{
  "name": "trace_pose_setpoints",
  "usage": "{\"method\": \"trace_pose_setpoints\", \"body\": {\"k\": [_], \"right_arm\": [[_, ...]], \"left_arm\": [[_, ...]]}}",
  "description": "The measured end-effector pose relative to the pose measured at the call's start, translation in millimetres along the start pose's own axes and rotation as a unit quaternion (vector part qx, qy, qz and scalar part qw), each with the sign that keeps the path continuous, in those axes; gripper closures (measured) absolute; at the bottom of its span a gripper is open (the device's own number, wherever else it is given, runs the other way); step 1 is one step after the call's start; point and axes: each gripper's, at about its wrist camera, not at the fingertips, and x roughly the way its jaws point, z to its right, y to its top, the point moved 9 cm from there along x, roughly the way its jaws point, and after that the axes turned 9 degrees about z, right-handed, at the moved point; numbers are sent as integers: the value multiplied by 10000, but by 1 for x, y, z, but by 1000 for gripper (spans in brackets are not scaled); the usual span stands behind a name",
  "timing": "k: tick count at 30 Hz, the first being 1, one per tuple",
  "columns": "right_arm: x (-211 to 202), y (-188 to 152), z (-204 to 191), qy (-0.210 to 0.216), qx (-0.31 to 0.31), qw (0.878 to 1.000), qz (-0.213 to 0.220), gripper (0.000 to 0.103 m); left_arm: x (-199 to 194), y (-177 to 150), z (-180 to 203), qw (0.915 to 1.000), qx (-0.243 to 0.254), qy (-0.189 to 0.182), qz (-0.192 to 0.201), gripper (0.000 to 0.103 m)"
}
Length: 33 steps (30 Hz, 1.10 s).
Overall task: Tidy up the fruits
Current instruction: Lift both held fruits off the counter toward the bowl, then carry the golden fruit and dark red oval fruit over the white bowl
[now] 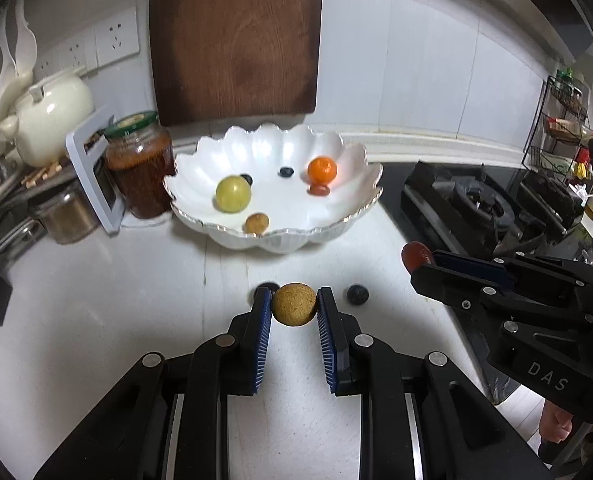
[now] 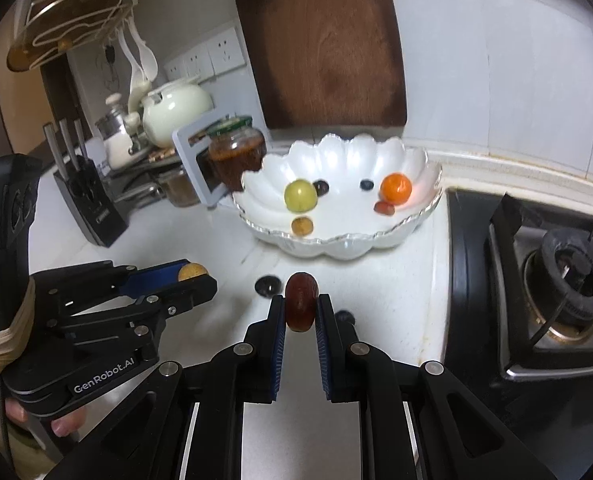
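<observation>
My left gripper (image 1: 294, 306) is shut on a round tan longan (image 1: 294, 304), held above the white counter. My right gripper (image 2: 301, 308) is shut on a dark red jujube (image 2: 301, 306); it also shows in the left wrist view as the right gripper (image 1: 420, 258) with the jujube (image 1: 416, 254). The left gripper (image 2: 194, 274) with the longan (image 2: 193, 271) appears at left in the right wrist view. Ahead stands a white scalloped bowl (image 1: 352, 216) (image 2: 416, 160) holding a green fruit (image 1: 233, 194), an orange fruit (image 1: 322, 169), a longan (image 1: 256, 223), a jujube (image 1: 319, 189) and blueberries (image 1: 285, 171).
Two dark berries (image 1: 357, 294) (image 2: 267, 285) lie loose on the counter near the fingertips. A gas stove (image 2: 556, 280) lies to the right. A sauce jar (image 1: 140, 164), a teapot (image 1: 52, 120), a knife block (image 2: 88, 200) and a leaning wooden board (image 1: 236, 40) stand behind and left.
</observation>
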Motion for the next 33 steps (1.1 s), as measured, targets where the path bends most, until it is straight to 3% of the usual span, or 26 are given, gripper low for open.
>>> {"method": "trace_pose_setpoints", "body": {"k": [17,33], "right_arm": [[-15,53,10,-59,-6,9978,662,87],[-2,96,30,-243,95,9957,885,87]], "left_arm": [[-13,59,2,9979,-30,162,629,79],[6,100,2,9969,-183,211,741,79]]}}
